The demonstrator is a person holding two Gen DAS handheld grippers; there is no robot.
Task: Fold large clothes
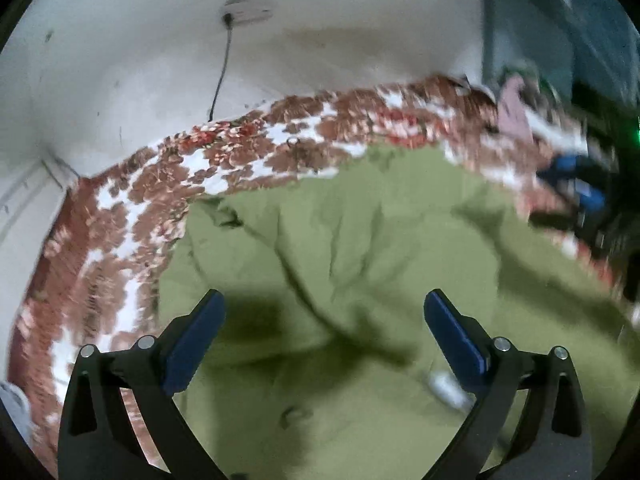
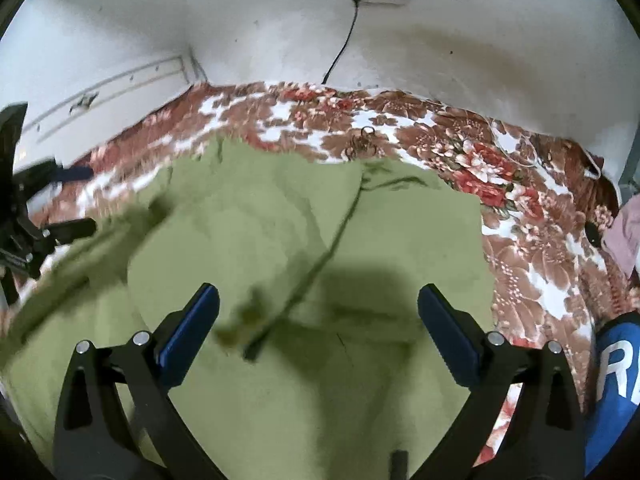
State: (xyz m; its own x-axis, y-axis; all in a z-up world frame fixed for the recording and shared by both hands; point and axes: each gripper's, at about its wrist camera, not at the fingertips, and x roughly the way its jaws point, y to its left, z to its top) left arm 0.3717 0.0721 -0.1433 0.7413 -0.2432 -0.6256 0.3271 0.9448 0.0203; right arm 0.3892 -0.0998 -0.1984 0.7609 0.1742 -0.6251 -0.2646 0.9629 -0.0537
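Left wrist view: we see our left gripper [image 1: 324, 312] spread wide, nothing between its blue pads [image 1: 192, 348].
Right wrist view: our right gripper [image 2: 318, 306] is likewise spread wide and holds nothing.
Garment: the green garment [image 2: 280, 232] lies rumpled on the bed, below both grippers.
Bed: a floral bedspread [image 2: 440, 148] shows around the garment's far and side edges.
Wall: a cable [image 2: 340, 48] hangs from a socket.

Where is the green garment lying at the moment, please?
In both wrist views the green garment lies spread on the floral bedspread, below the open right gripper and left gripper.
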